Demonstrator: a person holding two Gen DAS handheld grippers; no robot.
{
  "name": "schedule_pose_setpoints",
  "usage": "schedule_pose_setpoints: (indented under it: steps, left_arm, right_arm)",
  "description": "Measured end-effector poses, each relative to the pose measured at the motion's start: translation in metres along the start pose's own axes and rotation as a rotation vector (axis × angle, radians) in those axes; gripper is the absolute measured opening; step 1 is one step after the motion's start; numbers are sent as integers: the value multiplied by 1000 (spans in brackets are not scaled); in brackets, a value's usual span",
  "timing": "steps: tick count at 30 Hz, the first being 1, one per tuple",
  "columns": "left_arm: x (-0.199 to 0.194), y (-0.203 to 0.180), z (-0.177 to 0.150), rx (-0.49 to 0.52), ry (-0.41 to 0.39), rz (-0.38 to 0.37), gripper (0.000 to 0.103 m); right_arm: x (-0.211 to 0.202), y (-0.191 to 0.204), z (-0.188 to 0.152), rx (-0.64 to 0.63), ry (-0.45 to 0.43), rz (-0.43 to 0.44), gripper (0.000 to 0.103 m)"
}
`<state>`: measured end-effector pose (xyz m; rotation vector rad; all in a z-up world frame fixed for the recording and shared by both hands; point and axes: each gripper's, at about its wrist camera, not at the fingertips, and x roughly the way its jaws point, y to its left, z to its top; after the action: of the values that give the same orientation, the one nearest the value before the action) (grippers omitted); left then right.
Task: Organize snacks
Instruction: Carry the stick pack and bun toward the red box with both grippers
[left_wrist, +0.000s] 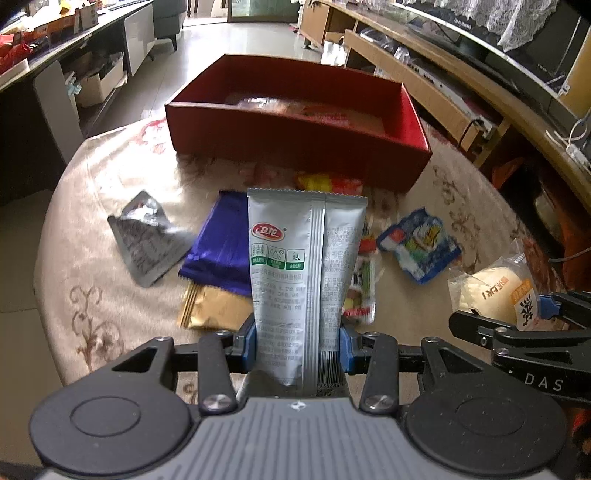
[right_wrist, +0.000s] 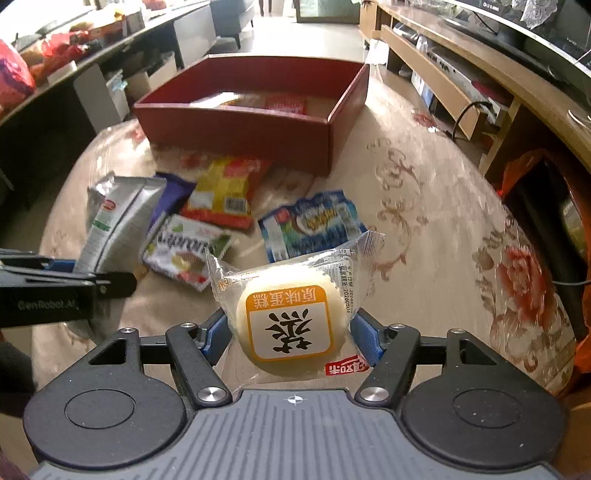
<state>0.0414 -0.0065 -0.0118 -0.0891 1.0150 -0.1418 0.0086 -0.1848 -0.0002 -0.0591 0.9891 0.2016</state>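
Left claw: left gripper (left_wrist: 297, 349) clamped on the lower part of a grey snack packet (left_wrist: 303, 266), which stands upright between the blue pads, lifted above the table.
Right claw: right gripper (right_wrist: 291, 336) closed on a wrapped round cake (right_wrist: 290, 321), blue pads pressing its clear wrapper from both sides, also off the table.
Packet writing: red oval logo with white characters, three green squares below it, a barcode at the bottom edge; the fine print is too small to read.
Cake writing: orange-framed label with one large black character, seen upside down; a red tag on the wrapper's corner.
Gripper writing: "DAS" on the right gripper in the left view; "GenRobot.AI" on the left gripper in the right view.
Left view only: silver foil pouch (left_wrist: 149, 236) lying flat at the left, gold wrapper (left_wrist: 212, 308) under the purple packet (left_wrist: 221, 247).
Right view only: yellow-and-red packet (right_wrist: 225, 192) with its barcode, and a green-and-white packet (right_wrist: 184, 247) near the cake.
Both views: blue packet (right_wrist: 310, 223) lying loose on the floral tablecloth (right_wrist: 443, 206).
Box: red box (left_wrist: 295, 142) beyond the loose snacks, a few packets inside, blurred.
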Motion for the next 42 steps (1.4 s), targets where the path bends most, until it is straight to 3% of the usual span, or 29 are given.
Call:
schedule_pose_setpoints:
  steps: [19, 42]
  left_arm:
    - [4, -12, 70, 12, -114, 7, 43]
    - [52, -7, 176, -39, -179, 76, 43]
  right_arm:
    - [-6, -4, 71, 84, -161, 26, 74]
    - [44, -18, 162, 174, -210, 50, 74]
